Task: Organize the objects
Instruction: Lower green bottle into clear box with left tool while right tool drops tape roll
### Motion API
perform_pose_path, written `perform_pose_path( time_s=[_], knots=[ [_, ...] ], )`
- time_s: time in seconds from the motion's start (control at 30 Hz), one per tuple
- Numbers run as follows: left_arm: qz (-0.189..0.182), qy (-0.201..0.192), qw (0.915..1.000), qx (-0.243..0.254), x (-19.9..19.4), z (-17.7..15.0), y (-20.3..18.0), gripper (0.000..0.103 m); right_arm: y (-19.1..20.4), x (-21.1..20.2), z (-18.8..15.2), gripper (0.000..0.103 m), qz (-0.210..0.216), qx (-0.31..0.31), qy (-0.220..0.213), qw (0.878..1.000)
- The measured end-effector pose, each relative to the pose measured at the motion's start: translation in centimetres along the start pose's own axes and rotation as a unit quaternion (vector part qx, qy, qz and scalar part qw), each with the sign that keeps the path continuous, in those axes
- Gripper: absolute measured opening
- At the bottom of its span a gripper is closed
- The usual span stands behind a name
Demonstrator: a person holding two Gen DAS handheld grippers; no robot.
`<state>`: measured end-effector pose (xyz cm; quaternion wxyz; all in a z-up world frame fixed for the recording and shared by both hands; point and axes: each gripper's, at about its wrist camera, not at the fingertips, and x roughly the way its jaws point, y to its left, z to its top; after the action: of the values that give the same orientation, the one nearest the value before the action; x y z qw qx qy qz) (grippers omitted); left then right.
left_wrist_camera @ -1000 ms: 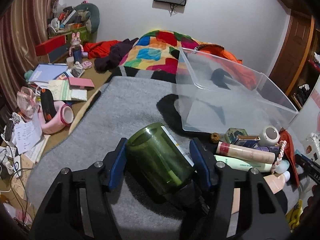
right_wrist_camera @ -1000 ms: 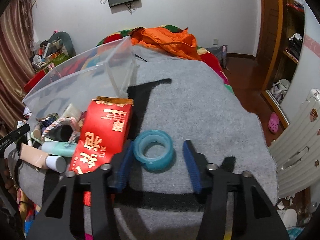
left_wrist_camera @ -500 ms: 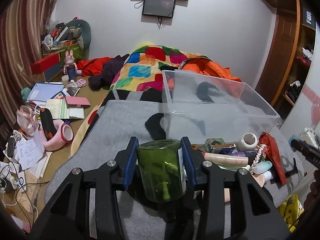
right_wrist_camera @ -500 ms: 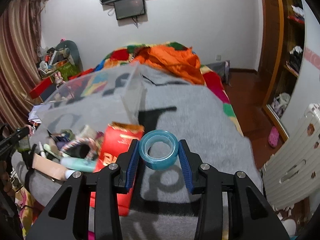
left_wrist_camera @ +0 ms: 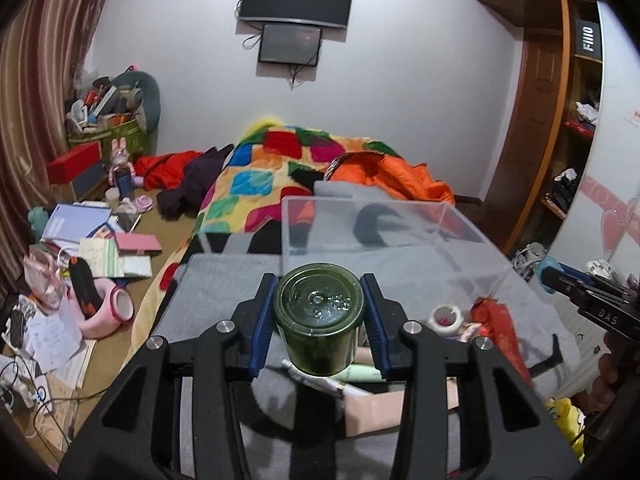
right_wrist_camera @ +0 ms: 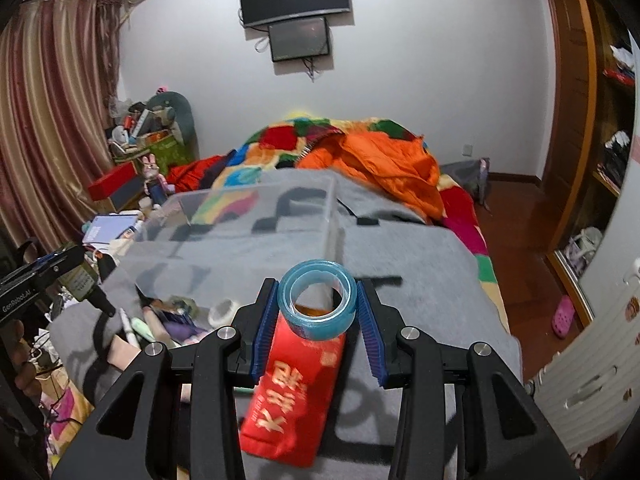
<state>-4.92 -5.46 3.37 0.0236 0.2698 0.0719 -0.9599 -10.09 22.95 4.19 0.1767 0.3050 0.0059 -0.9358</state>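
My left gripper (left_wrist_camera: pixel 319 314) is shut on a green glass bottle (left_wrist_camera: pixel 319 320), held up with its base toward the camera, above the grey blanket (left_wrist_camera: pixel 224 284). My right gripper (right_wrist_camera: pixel 317 306) is shut on a blue roll of tape (right_wrist_camera: pixel 318 304), held above a red packet (right_wrist_camera: pixel 298 392). A clear plastic bin (left_wrist_camera: pixel 384 236) stands on the bed just beyond both grippers; it also shows in the right wrist view (right_wrist_camera: pixel 248 224). The left gripper with the bottle shows at the left edge of the right wrist view (right_wrist_camera: pixel 76 276).
Small items lie in front of the bin: a white tape roll (left_wrist_camera: pixel 446 316), tubes (right_wrist_camera: pixel 140 326) and a box. An orange jacket (right_wrist_camera: pixel 380 168) and a colourful quilt (left_wrist_camera: pixel 264 184) lie behind. A cluttered side table (left_wrist_camera: pixel 80 248) is left; a wardrobe (right_wrist_camera: pixel 592 120) is right.
Both grippers closed on their objects and lifted them: the left raised and tipped the bottle base-forward, the right picked the tape roll off the blanket. Both now sit higher, facing the bin.
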Motion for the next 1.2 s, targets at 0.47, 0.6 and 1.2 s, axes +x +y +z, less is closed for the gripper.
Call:
perform_pose_path(
  time_s=[0.47, 0.6, 1.2],
  knots=[
    [-0.032, -0.035, 0.9988, 0.015, 0.4, 4.5, -2.8, 0.041, 2.2, 2.2, 3.9, 0.036, 0.028, -0.025, -0.013, 0.999],
    [-0.023, -0.037, 0.9988, 0.023, 1.7, 5.6, -3.3, 0.041, 2.5, 3.5, 4.6, 0.036, 0.031, -0.028, -0.006, 0.999],
    [0.060, 0.025, 0.9978, 0.013, 11.0, 5.8, -0.6, 0.041, 3.8, 12.7, 5.3, 0.036, 0.027, -0.025, 0.087, 0.995]
  ],
)
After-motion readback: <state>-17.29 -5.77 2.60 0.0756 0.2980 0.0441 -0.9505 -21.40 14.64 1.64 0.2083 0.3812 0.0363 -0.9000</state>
